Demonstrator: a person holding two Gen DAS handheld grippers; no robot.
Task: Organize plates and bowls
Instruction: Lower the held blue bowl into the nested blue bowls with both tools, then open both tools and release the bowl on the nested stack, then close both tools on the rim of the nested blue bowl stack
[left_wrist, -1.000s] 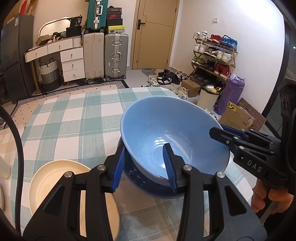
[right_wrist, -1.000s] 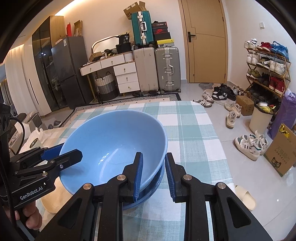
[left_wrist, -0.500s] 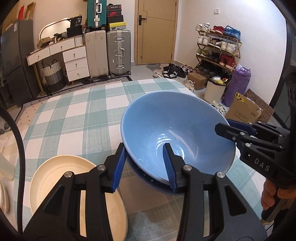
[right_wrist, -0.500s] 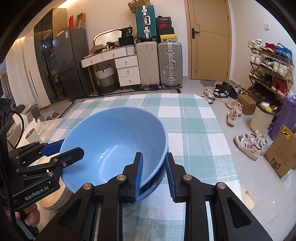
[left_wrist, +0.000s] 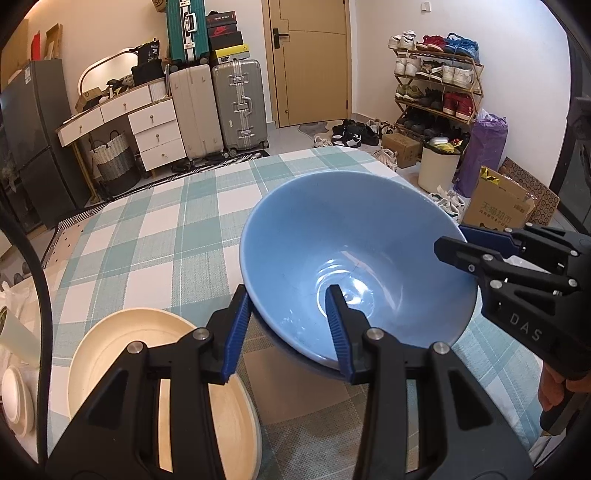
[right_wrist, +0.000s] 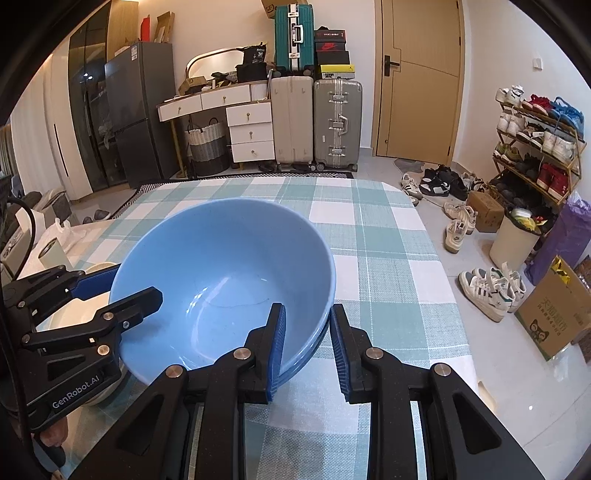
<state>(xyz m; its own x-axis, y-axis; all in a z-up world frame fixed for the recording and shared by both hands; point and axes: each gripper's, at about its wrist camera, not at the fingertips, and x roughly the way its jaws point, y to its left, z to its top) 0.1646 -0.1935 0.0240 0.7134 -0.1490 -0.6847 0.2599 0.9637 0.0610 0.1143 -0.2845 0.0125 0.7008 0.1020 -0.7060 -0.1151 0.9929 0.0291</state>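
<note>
Stacking step: cream plate (left_wrist: 162, 373) at left, left gripper (left_wrist: 286, 332) and right gripper (right_wrist: 306, 345) each pinching the light blue bowl (left_wrist: 354, 273) rim (seemingly nested in a darker bowl (right_wrist: 314, 349)) on the checked tablecloth (left_wrist: 155, 236); next, release both evenly.

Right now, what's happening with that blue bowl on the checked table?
A person holds a two-finger tool in each hand, and both grip the light blue bowl by opposite sides of its rim. The left tool and the right tool each clamp the rim. The bowl sits nested in a darker blue bowl on the checked tablecloth. A cream plate lies beside it.
</note>
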